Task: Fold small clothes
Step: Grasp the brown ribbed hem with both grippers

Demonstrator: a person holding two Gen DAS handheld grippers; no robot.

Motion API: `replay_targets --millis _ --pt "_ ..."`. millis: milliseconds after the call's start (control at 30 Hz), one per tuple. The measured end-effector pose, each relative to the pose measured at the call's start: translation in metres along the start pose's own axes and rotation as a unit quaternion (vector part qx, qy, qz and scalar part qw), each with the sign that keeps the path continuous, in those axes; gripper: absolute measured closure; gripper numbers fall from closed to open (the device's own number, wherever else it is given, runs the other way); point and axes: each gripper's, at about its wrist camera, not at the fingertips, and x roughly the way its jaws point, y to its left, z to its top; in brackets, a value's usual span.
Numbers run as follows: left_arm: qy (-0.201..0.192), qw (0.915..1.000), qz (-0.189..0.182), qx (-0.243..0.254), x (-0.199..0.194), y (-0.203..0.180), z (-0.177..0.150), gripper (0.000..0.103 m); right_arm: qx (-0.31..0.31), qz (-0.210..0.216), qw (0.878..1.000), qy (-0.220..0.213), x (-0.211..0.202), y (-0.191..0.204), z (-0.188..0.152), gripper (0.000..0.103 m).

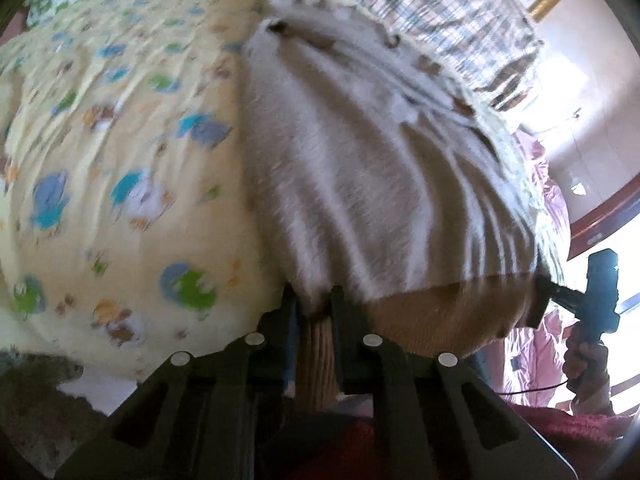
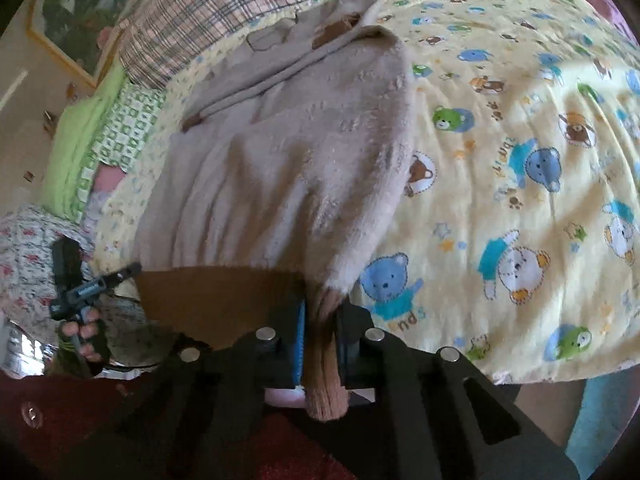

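A small beige fleece garment with brown trim lies stretched over a yellow bear-print blanket. My left gripper is shut on the garment's near left hem corner, brown ribbed cuff between the jaws. My right gripper is shut on the near right hem corner of the garment. The hem between them is lifted taut off the blanket. The right gripper also shows at the right edge of the left wrist view, and the left gripper at the left of the right wrist view.
A plaid pillow lies beyond the garment's collar. A green checked cloth and pink fabric sit at the bed's side. A framed picture hangs on the wall. The blanket's near edge drops off below the grippers.
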Motion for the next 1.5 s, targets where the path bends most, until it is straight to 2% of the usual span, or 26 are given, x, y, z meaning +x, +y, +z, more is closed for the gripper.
replay_targets --millis 33,67,133,200,233,267,367,467,600,733,867,1033,1267,1500 --pt "0.010 0.9999 -0.008 -0.011 0.003 0.005 -0.002 0.074 0.008 0.012 1.000 0.005 0.002 -0.004 0.000 0.088" --pt "0.017 0.9993 -0.019 -0.025 0.007 0.009 -0.003 0.071 0.008 0.016 1.000 0.010 0.004 -0.005 -0.001 0.087" --pt "0.019 0.9986 -0.035 -0.034 0.011 0.007 -0.004 0.059 0.000 0.019 1.000 0.013 0.010 -0.003 -0.001 0.086" --pt "0.018 0.9991 -0.034 -0.017 0.015 -0.003 -0.003 0.057 -0.006 0.022 1.000 0.015 0.014 0.001 -0.001 0.086" --pt "0.017 0.9994 -0.031 -0.001 0.016 -0.010 -0.002 0.080 -0.008 0.025 1.000 0.016 0.016 0.002 0.000 0.087" --pt "0.019 0.9991 -0.037 0.014 0.018 -0.015 -0.002 0.097 -0.010 0.029 0.999 0.017 0.015 0.003 0.000 0.090" --pt "0.008 0.9984 -0.047 0.029 0.011 -0.020 -0.001 0.097 -0.013 0.040 0.999 0.010 0.007 0.000 0.003 0.093" --pt "-0.015 0.9973 -0.065 0.031 -0.007 -0.023 0.004 0.097 0.002 0.080 0.997 -0.014 -0.008 -0.008 0.008 0.093" --pt "-0.073 0.9925 -0.094 0.029 -0.041 -0.030 0.027 0.098 0.008 0.119 0.991 -0.056 -0.029 -0.005 0.027 0.094" --pt "-0.128 0.9852 -0.110 0.032 -0.061 -0.038 0.070 0.099 0.002 0.142 0.985 -0.101 -0.040 0.003 0.065 0.094" --pt "-0.170 0.9781 -0.113 0.040 -0.061 -0.043 0.126 0.099 -0.006 0.151 0.979 -0.135 -0.034 0.010 0.122 0.094" --pt "-0.211 0.9703 -0.113 0.035 -0.043 -0.046 0.196 0.099 -0.010 0.133 0.977 -0.164 -0.010 0.014 0.193 0.094" --pt "-0.206 0.9740 -0.088 0.033 0.009 -0.037 0.284 0.099 0.005 0.093 0.981 -0.169 0.035 0.001 0.282 0.094" --pt "-0.177 0.9823 -0.061 0.006 0.073 -0.014 0.350 0.099 0.021 0.044 0.988 -0.144 0.097 -0.016 0.338 0.094"
